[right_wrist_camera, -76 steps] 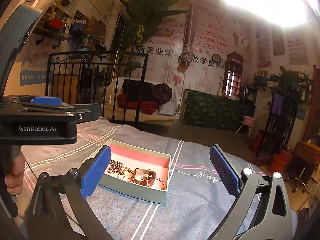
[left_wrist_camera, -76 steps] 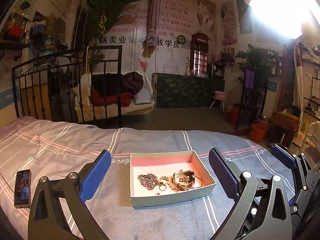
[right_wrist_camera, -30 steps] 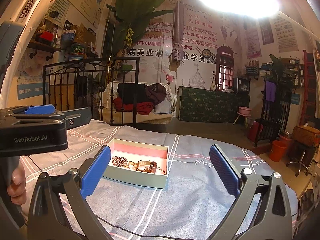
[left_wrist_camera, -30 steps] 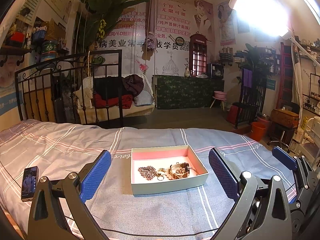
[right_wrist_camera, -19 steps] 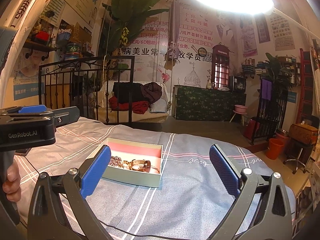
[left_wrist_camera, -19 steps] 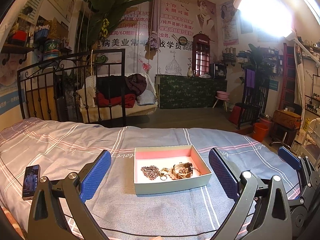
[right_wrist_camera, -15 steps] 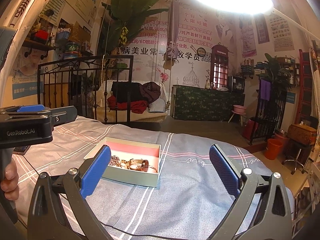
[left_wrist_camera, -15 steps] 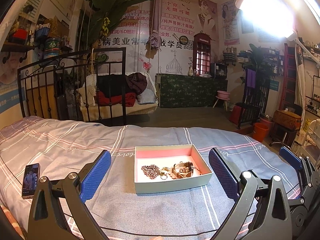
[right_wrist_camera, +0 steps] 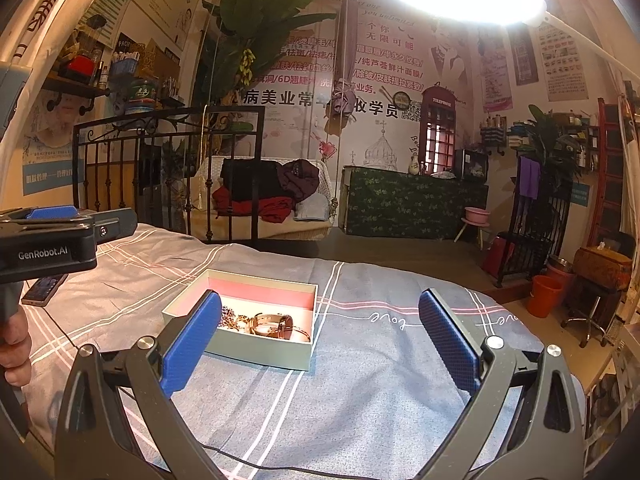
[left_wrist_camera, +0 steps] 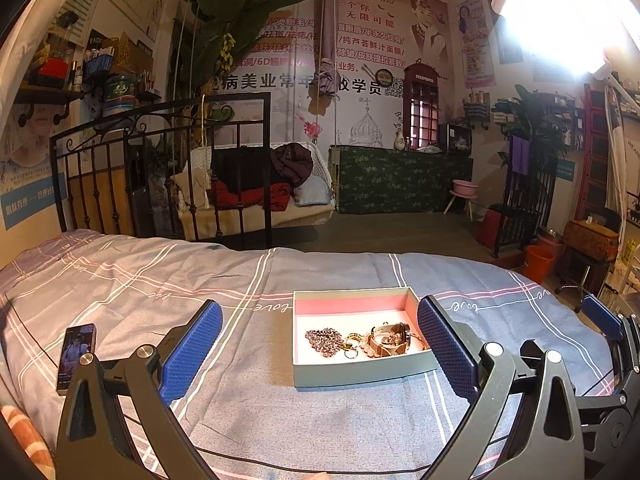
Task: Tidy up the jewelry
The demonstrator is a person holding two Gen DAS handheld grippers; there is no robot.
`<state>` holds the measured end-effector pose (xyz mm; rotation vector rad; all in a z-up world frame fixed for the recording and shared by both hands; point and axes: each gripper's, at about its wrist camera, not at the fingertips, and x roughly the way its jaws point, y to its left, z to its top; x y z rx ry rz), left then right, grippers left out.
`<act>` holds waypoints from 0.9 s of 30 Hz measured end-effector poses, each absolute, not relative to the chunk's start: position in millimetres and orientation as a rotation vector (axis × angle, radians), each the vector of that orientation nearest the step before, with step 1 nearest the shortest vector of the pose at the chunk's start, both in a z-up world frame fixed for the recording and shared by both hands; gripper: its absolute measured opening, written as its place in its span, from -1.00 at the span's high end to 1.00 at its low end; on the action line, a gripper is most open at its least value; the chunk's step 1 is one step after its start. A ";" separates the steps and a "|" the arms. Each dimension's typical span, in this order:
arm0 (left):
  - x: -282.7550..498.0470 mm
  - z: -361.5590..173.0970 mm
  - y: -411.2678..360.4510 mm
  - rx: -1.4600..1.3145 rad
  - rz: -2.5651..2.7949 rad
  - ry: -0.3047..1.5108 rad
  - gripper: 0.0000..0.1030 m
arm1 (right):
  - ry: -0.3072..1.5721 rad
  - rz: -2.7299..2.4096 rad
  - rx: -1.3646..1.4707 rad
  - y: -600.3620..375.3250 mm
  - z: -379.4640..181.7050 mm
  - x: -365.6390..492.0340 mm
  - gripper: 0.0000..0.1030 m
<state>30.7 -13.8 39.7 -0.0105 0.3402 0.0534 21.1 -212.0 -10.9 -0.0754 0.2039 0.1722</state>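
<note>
1. Near the bed's (left_wrist_camera: 120, 280) foot edge, left view: one shallow grey-green cardboard box with pink lining (left_wrist_camera: 360, 372) holds one dark bead chain (left_wrist_camera: 324, 340), one brown-strapped watch (left_wrist_camera: 390, 340); left claw (left_wrist_camera: 320, 354), released, has drawn back.
2. Right view: right claw (right_wrist_camera: 320, 346) likewise released, retreated; sorting looks finished or paused.

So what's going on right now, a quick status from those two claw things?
Left hand-held gripper open, empty. Right hand-held gripper open, empty. Jewelry piled in tray on bed, untouched. Nothing in the way.
</note>
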 end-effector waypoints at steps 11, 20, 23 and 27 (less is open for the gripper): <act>34.2 37.9 -20.3 0.016 0.040 0.363 -0.88 | 0.212 0.171 -0.084 -212.4 -10.8 21.0 -0.89; 36.7 37.8 -19.6 -0.002 0.053 0.376 -0.88 | 0.218 0.175 -0.090 -213.0 -11.6 21.8 -0.89; 36.7 37.1 -20.3 0.009 0.057 0.377 -0.88 | 0.217 0.176 -0.091 -213.1 -11.6 21.8 -0.89; 38.6 37.4 -20.1 0.005 0.044 0.390 -0.88 | 0.221 0.177 -0.093 -213.5 -12.2 22.9 -0.89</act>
